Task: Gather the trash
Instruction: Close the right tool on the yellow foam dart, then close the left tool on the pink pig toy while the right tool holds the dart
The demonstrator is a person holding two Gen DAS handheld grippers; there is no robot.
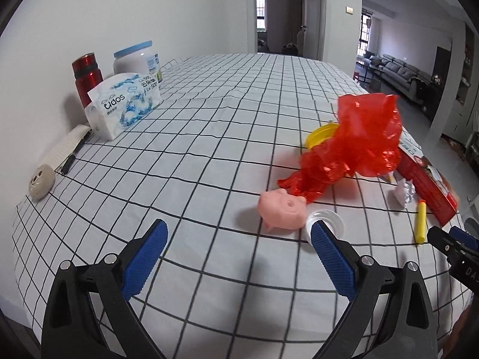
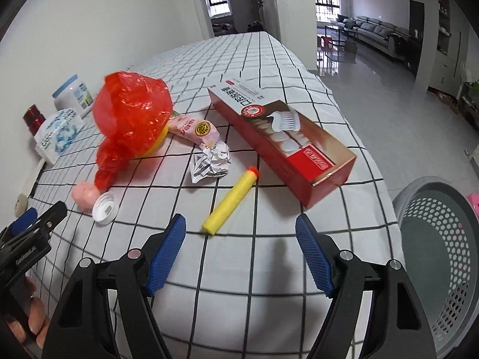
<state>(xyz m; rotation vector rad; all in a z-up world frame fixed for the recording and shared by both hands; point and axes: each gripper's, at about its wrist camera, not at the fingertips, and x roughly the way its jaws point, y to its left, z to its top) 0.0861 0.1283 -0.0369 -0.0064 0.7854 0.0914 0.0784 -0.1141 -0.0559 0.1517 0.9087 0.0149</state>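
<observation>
On the checked cloth [image 2: 269,254], crumpled foil wrapper [image 2: 211,161] beside yellow foam dart [image 2: 229,200]

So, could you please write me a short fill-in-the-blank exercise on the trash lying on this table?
1. The foam dart has a yellow body and an ____ tip.
2. The crumpled plastic bag is ____.
3. Both the left gripper and right gripper are ____.
4. The grey perforated basket stands beside the ____ gripper.

Missing words: orange; red; open; right
</observation>
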